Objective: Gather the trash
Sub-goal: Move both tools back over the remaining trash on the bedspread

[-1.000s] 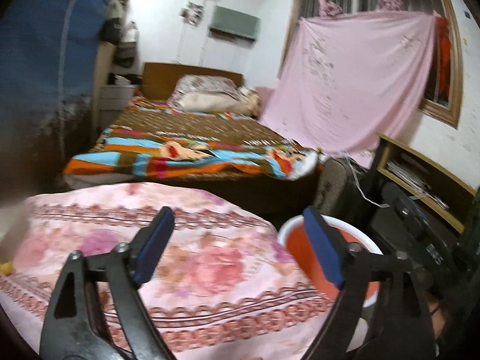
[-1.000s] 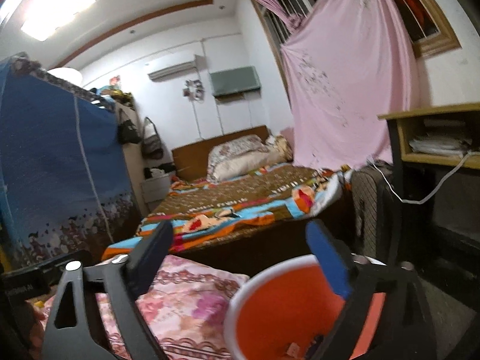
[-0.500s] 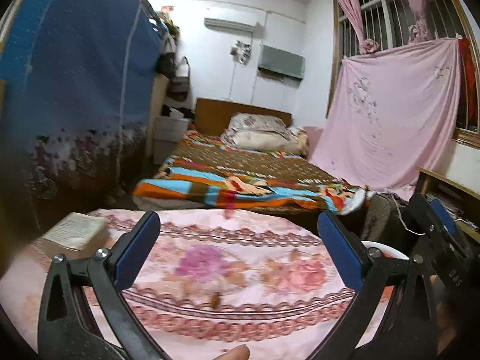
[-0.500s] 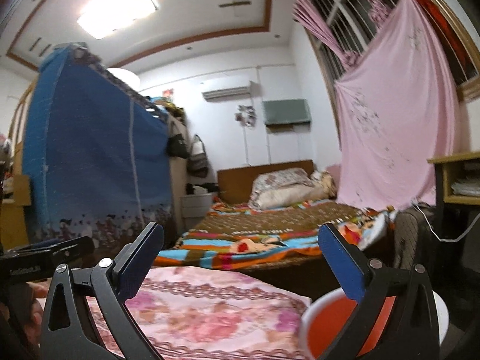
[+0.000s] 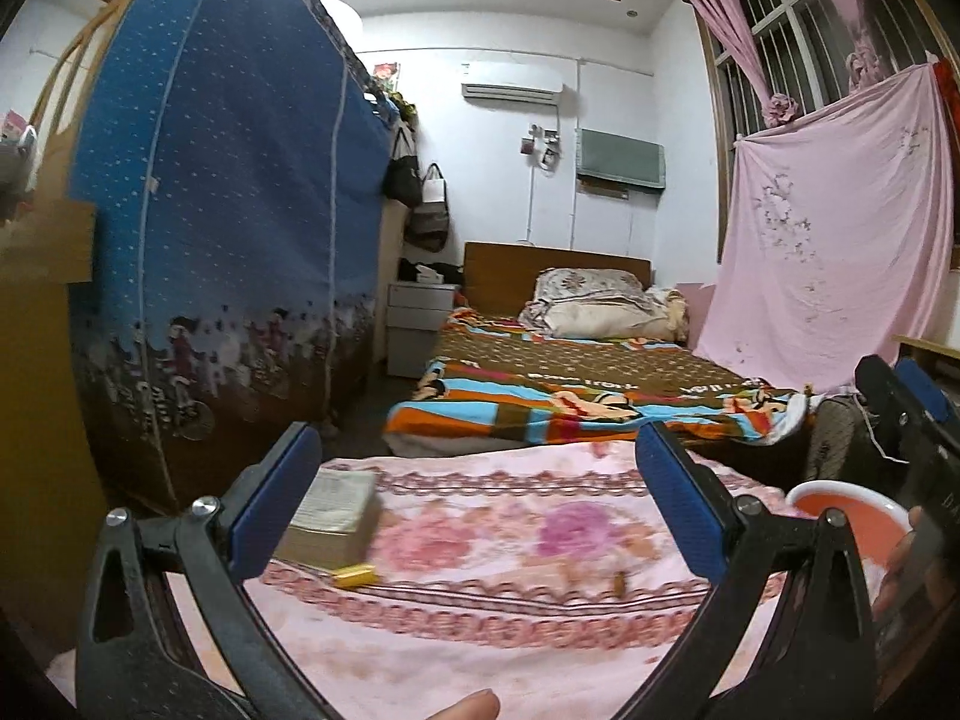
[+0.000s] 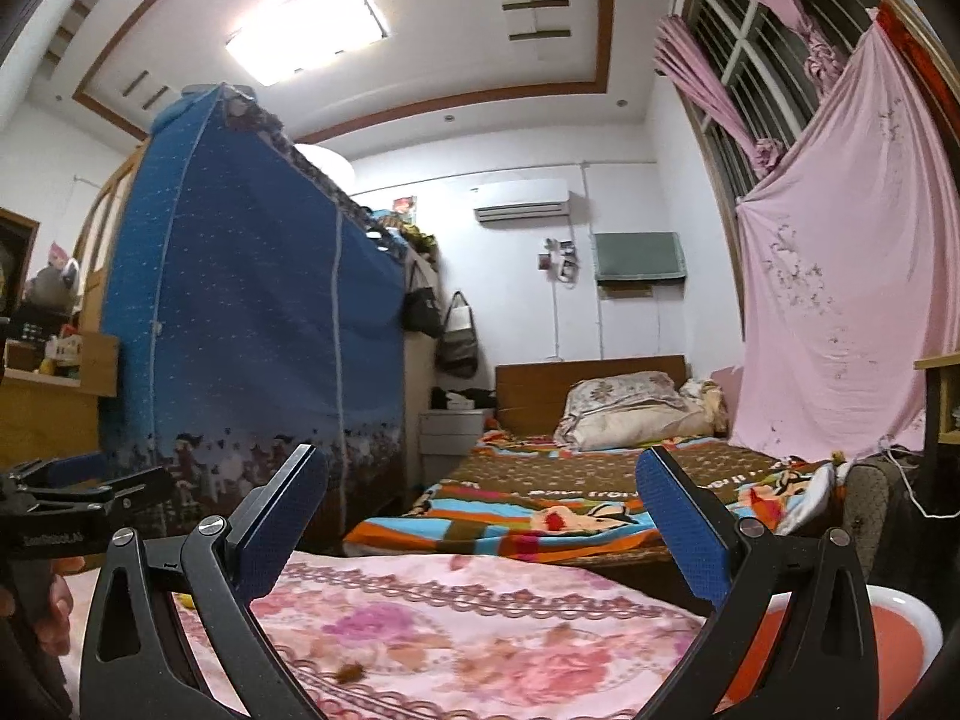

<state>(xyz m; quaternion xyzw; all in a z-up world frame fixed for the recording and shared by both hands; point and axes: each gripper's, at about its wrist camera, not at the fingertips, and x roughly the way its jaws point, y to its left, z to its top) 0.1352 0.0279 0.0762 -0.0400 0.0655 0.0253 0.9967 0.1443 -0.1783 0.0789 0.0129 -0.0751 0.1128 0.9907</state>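
Note:
My left gripper [image 5: 474, 435] is open wide over a surface under a pink floral blanket [image 5: 480, 630], with nothing between its blue pads. A small brown scrap [image 5: 618, 585] and a small yellow piece [image 5: 354, 575] lie on the blanket. An orange bin with a white rim [image 5: 846, 501] stands at the blanket's right end. My right gripper [image 6: 480, 459] is also open and empty, level above the blanket's near edge. In its view the brown scrap [image 6: 348, 671] lies low in front and the bin [image 6: 900, 636] sits at the lower right.
A thick book [image 5: 336, 513] lies on the blanket's left part. Beyond stands a bed with a striped cover [image 5: 570, 402], a blue fabric wardrobe [image 5: 228, 240] on the left and a pink sheet [image 5: 840, 240] over the window. A fingertip [image 5: 471, 705] shows at the bottom edge.
Both views have swung left. The bin slid from the middle to the right edge, and the book and yellow piece came into view. The left jaws widened a little.

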